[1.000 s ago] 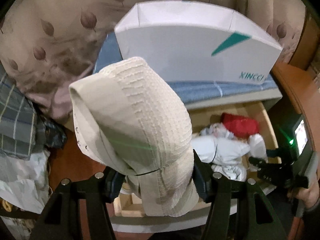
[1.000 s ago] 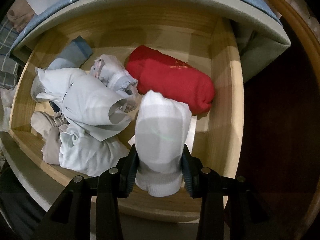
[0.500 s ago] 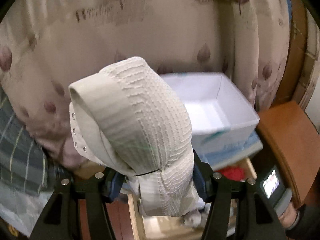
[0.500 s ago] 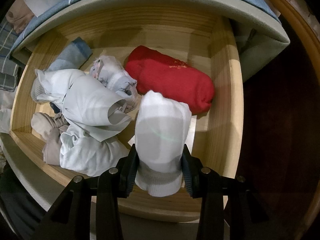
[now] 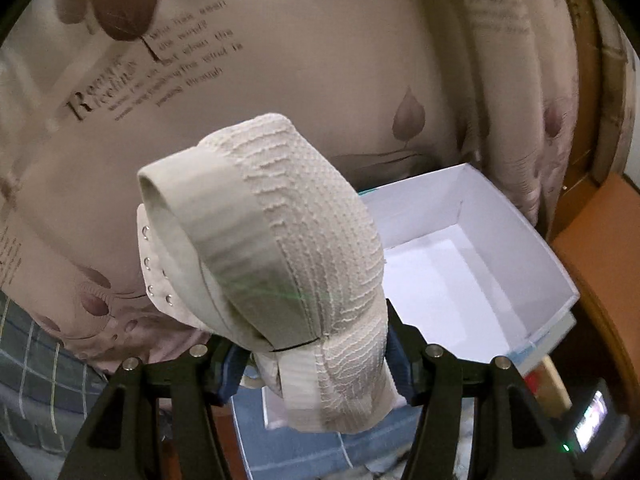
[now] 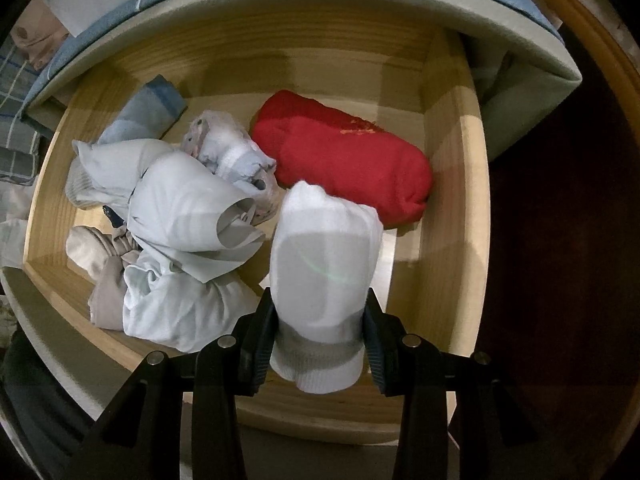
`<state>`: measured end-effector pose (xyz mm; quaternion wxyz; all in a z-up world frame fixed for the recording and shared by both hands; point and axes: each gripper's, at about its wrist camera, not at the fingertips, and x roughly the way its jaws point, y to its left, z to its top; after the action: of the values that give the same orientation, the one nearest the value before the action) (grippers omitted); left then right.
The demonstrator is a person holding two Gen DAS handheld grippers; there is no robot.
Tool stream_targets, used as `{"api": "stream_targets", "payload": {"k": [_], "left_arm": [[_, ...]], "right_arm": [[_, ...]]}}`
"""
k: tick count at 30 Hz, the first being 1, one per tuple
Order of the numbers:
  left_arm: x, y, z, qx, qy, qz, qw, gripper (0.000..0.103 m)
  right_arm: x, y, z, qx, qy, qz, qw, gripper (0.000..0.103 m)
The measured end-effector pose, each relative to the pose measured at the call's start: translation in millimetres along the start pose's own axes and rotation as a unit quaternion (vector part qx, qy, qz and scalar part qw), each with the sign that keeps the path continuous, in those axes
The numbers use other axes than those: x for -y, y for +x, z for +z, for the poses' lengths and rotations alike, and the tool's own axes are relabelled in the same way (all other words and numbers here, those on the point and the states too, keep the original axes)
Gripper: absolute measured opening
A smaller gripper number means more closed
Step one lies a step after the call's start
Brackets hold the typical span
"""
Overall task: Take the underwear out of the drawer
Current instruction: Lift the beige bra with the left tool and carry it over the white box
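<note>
The left hand-held gripper [image 5: 316, 364] was clamped on a rolled beige textured undergarment [image 5: 280, 248], held up in front of a leaf-printed curtain [image 5: 320, 60], with an open white box [image 5: 472, 264] just to its right. The right hand-held gripper [image 6: 320, 336] gripped a rolled white garment [image 6: 324, 272] above the open wooden drawer [image 6: 452, 200]. Inside the drawer lay a red roll [image 6: 344, 156] near the right wall, and pale blue garments [image 6: 180, 224] bunched together at the left.

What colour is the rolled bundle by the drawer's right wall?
Red, clearest in the right wrist view.
</note>
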<state>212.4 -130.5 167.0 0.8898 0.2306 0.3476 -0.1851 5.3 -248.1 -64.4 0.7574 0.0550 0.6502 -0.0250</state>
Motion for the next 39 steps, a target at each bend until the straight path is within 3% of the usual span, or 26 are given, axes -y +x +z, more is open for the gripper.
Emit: {"api": "stream_targets", "payload": {"k": [9,14,31,39], "left_arm": [[-3,71,-15,-0.095,-0.042,0.004,0.9946,0.06],[-5,87,-31,-0.135,-0.058,0.005,0.9892,0.06],[-4,95,-45,-0.206,-0.122,0.018,0.9708,0.06],[-6,96,-44,-0.207,-0.136,0.025,0.9686,0.062]], "right_arm": [[-5,3,-1,-0.007,0.002,0.009,1.0,0.037],[-6,5,1,-0.013,-0.003,0.008,1.0,0.037],[-16,9,3,-0.013,-0.007,-0.003,1.0,0.037],[-17,10,3,-0.013,-0.008,-0.004,1.0,0.037]]}}
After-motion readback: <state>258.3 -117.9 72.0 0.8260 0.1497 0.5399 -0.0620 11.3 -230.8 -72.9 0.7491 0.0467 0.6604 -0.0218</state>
